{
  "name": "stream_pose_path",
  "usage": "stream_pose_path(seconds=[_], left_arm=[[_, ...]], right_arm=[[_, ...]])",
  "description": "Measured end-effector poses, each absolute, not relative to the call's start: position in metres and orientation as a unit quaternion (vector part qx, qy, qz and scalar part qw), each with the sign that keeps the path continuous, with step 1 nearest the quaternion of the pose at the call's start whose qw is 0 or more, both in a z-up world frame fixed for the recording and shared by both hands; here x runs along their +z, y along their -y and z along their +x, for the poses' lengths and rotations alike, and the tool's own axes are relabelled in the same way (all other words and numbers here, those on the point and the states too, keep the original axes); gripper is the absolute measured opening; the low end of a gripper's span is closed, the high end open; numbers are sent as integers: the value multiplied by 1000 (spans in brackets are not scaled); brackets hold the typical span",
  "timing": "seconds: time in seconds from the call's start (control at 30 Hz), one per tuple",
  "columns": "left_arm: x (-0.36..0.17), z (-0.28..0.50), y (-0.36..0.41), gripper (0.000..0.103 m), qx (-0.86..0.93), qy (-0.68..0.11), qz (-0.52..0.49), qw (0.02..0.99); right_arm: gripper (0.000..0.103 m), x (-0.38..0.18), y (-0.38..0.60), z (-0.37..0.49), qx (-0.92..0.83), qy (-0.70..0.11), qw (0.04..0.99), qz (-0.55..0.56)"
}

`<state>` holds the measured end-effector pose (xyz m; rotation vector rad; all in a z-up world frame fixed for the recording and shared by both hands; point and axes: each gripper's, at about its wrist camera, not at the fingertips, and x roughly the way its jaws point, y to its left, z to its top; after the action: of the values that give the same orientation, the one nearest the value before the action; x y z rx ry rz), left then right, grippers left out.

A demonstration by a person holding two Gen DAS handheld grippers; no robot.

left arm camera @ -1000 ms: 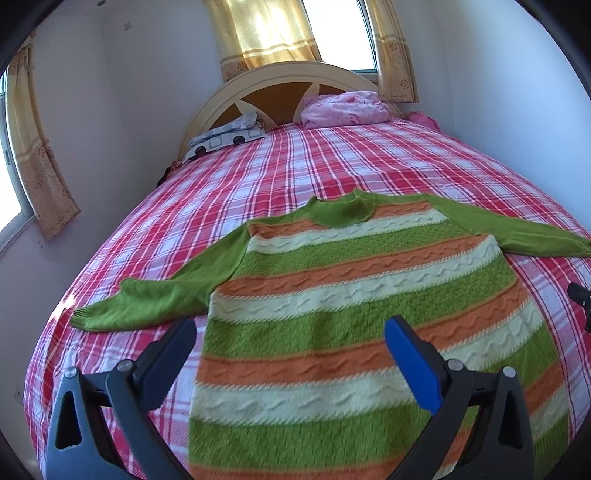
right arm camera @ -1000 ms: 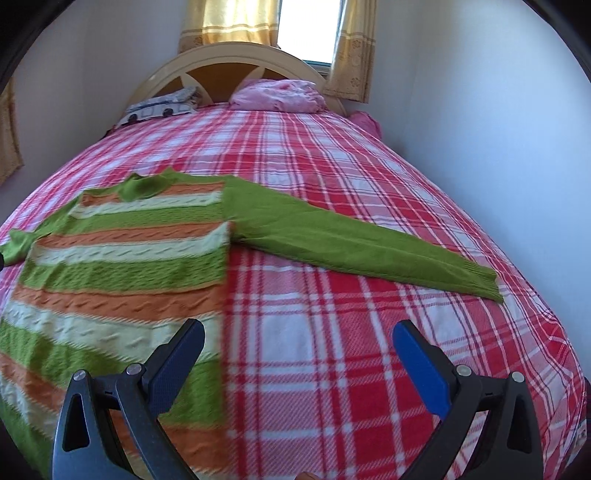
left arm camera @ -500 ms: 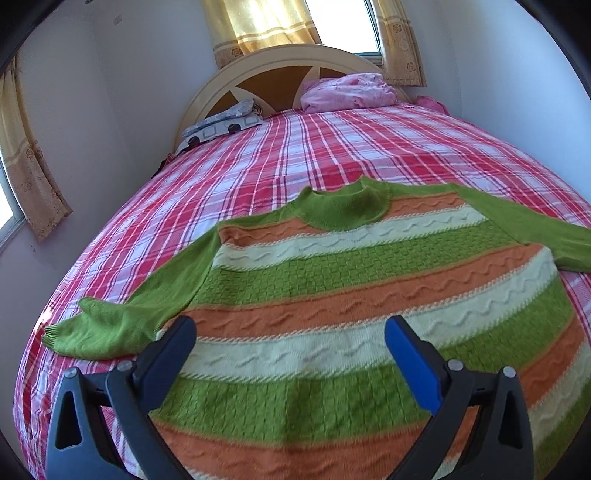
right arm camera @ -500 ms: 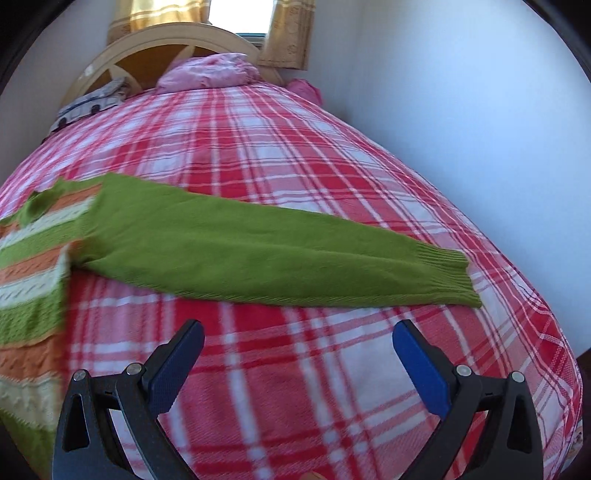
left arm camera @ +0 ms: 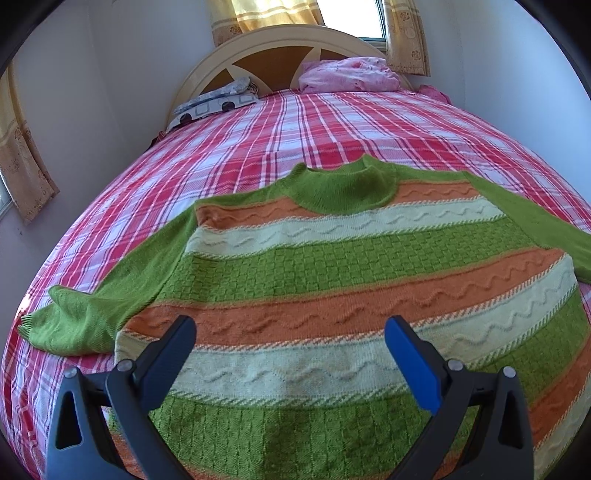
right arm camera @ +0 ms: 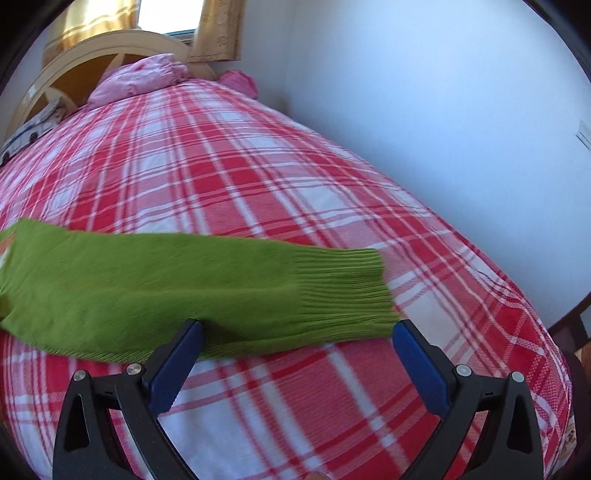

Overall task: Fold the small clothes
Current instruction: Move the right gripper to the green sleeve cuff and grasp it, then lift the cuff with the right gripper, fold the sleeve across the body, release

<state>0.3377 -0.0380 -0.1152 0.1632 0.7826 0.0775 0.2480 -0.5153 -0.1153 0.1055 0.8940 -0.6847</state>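
So the bed [left arm camera: 332, 122] is basically the whole scene here, covered in a red, pink and white plaid sheet that takes up nearly all of both views. The striped sweater [left arm camera: 351, 280] (green, orange, cream bands, green collar) is spread flat on it, filling the middle and lower part of the left wrist view, collar pointing to 12 o'clock toward the headboard [left arm camera: 291, 48]. One green sleeve runs out to 9 o'clock with its cuff near the bed edge.

The left gripper [left arm camera: 290, 343] hangs over the sweater body, jaws spread wide with nothing between them. The right gripper [right arm camera: 297, 341] is spread wide too, sitting right at the ribbed cuff of the other sleeve [right arm camera: 177, 291], which lies flat across the sheet from 9 o'clock toward the middle. Can't tell whether the pads touch the knit.

Room-wise: pale walls close on both sides, yellow patterned curtains [left arm camera: 406, 33] around a bright window at 12 o'clock, a pink pillow [left arm camera: 347, 75] and a grey printed pillow [left arm camera: 218, 101] against the curved cream headboard.
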Motion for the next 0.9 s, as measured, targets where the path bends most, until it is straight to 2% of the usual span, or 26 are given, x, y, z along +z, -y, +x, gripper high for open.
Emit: stream_pose_path(seconds=[0.27,0.4,0.43,0.5,0.53,0.57,0.6,0.63,0.73,0.9], left_arm=[[-112,337,28,103,40,-378,58,923],[-110,335,25,103,48,-368,58,927],[-109,335,25,103,49,-367,57,927],[-109,334,23,103,51,-366,58,927],[-108,334,22,103,52,-365,58,928],[-108,334,21,103,54,-365,57,928],[-107,333,19,103,55,-364,56,928],[-106,332,17,103,55,-363,54,928],[-103,328,10,103,56,-360,49,930],[-100,323,0,103,61,-358,35,931]], right_arm=[[102,-125,572,225,-340,-415,824,181],[96,-123,566,233,-318,-411,837,173],[92,-122,567,235,-318,-409,838,172],[71,-121,567,242,-307,-403,846,167],[53,-119,566,245,-297,-400,850,171],[44,-117,567,246,-290,-400,852,176],[28,-115,567,247,-268,-395,857,195],[15,-114,568,248,-249,-391,860,214],[11,-107,560,254,-225,-383,867,225],[9,-83,539,261,-198,-362,883,221]])
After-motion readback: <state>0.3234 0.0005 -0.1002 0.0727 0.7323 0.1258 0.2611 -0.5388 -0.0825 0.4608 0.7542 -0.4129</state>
